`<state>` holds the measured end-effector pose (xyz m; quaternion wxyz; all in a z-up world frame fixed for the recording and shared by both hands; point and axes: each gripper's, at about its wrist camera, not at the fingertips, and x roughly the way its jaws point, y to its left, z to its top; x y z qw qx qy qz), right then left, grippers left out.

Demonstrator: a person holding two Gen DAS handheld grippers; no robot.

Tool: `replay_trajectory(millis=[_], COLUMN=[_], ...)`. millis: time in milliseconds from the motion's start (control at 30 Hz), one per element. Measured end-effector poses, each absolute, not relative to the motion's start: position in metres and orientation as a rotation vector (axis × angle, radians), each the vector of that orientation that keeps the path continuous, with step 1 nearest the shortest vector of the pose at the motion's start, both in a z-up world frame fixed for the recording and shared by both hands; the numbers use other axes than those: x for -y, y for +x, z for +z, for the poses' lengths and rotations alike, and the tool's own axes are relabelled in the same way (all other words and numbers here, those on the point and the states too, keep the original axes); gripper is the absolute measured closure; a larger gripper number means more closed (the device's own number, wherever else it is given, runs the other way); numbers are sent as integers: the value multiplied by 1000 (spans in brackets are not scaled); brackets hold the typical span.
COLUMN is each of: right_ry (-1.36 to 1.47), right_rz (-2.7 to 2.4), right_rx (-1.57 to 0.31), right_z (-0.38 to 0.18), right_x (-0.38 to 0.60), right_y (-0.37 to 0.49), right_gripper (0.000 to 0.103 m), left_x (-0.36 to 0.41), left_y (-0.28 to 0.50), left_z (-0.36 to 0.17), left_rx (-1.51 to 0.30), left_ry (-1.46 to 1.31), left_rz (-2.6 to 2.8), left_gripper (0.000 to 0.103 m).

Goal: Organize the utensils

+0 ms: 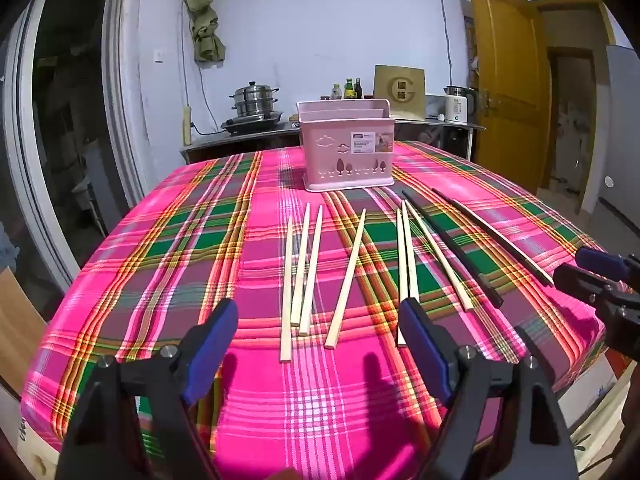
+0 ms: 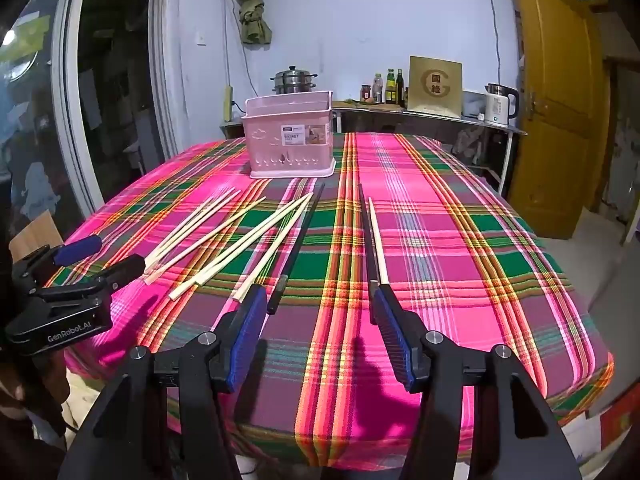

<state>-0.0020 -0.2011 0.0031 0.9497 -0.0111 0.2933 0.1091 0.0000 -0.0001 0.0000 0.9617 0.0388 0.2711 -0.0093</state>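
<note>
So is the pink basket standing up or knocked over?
Standing up. The pink basket sits flat on its base on the tablecloth, open top facing up, label upright. The chopsticks lie outside it.

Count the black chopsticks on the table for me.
2. One black chopstick lies just right of the pale wooden chopsticks. The second black chopstick lies farther right, alongside a lone pale chopstick. None appears hidden.

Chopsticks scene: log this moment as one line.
left gripper: open, empty | right gripper: open, empty | chopsticks: loose on tablecloth | pink basket: upright, beyond chopsticks | step: none picked yet
</note>
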Motion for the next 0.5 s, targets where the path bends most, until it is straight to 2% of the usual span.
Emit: replay_trajectory(millis=[500], right_ry=[-37], right_rz=[224], right_rx=[-581], right_z=[8], right_x=[198], right_y=[-5], right_gripper=[47], left_x=[0], left_y=[-2], left_z=[0], left_rx=[-551], left_ry=[61], left_rz=[-21], left_gripper=[19])
